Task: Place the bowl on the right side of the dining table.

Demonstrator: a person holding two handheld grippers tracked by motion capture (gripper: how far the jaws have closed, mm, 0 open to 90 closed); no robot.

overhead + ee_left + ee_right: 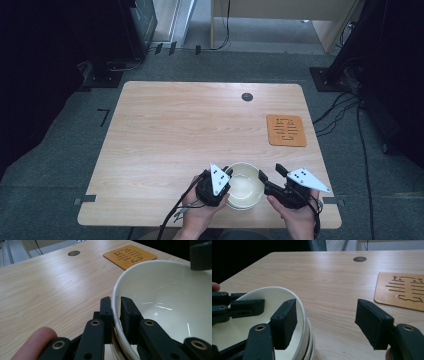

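A stack of cream-white bowls (pixel 245 187) sits near the table's front edge, between the two hands. My left gripper (pixel 229 173) is shut on the left rim of the top bowl (pixel 170 290): one jaw is outside the wall and one inside, and both press on it. My right gripper (pixel 270 172) stands open at the bowl's right side. In the right gripper view one jaw is inside the top bowl (pixel 237 327) and the other is well clear over the table, so my right gripper (pixel 328 320) does not press the rim. The left gripper (pixel 249 306) shows across the bowl.
An orange-brown wooden coaster (pixel 286 130) with cut-out lines lies at the right of the light wooden table (pixel 175 130). A round grey cable hole (pixel 247 96) sits near the far edge. Dark stands and cables surround the table on the floor.
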